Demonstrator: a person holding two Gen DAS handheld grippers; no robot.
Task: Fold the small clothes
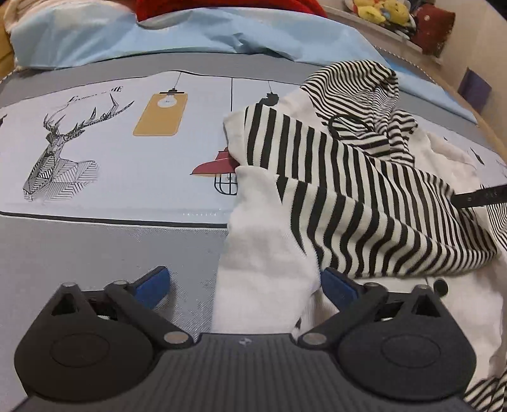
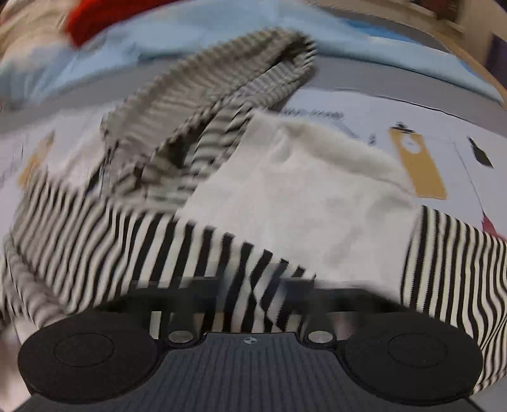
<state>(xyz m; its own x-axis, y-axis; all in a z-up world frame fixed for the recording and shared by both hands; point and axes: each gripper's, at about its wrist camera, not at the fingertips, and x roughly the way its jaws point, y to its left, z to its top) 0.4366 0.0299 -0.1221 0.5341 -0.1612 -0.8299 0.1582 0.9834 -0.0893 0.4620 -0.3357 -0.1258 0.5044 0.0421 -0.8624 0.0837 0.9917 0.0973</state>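
A small hooded top [image 1: 332, 177] with black and white stripes lies crumpled on the right half of the bed, its fine-striped hood [image 1: 355, 92] at the far end. My left gripper [image 1: 245, 283] is open, low over the near edge. A white part of the top [image 1: 263, 253] lies between its blue pads [image 1: 152, 283], which do not press on it. In the blurred right wrist view, my right gripper [image 2: 250, 291] is shut on a fold of the striped cloth [image 2: 126, 247]. Its dark finger [image 1: 478, 197] pulls the cloth taut at the right in the left wrist view.
The bedsheet [image 1: 126, 241] is grey and pale blue with a deer print [image 1: 60, 158] and lamp prints. A light blue pillow [image 1: 158, 35] and something red [image 1: 221, 6] lie at the head. A shelf with plush toys [image 1: 380, 12] stands at the far right.
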